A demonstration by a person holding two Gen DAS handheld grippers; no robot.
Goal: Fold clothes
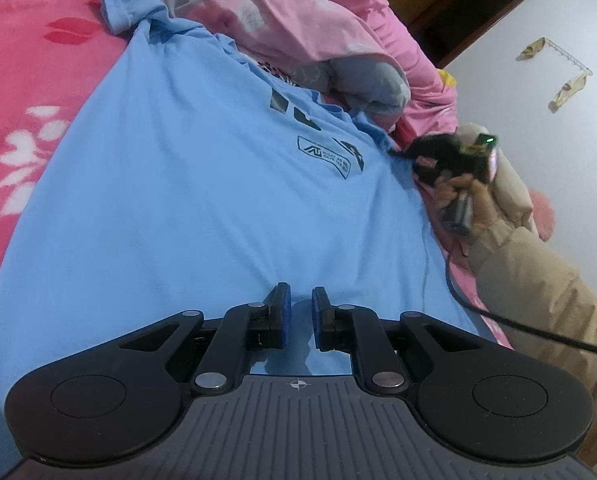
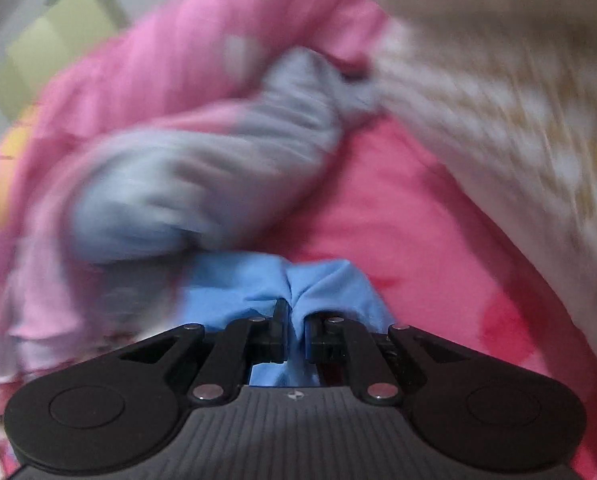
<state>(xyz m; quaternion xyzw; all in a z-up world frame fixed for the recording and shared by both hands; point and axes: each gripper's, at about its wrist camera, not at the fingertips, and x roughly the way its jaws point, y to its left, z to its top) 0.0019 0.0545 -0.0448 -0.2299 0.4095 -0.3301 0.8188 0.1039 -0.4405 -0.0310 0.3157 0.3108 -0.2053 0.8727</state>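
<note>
Left gripper (image 1: 296,312) nearest: 2 blue pads nearly together, thin fold of blue T-shirt (image 1: 202,200) apparently pinched at hem end, likely anchoring it. Shirt spread flat, print up, on pink blanket (image 1: 30,80) to make folding easy. Farther, right gripper (image 2: 295,328) clamped on bunched shirt edge near sleeve; picture blurred. 2 grips likely stretch cloth before fold. Beyond: heaped pink quilt (image 1: 338,20) touching shirt's far edge; could snag.

Pink floral bedspread (image 1: 26,80), white floor (image 1: 558,12), wooden cabinet (image 1: 450,8).
</note>
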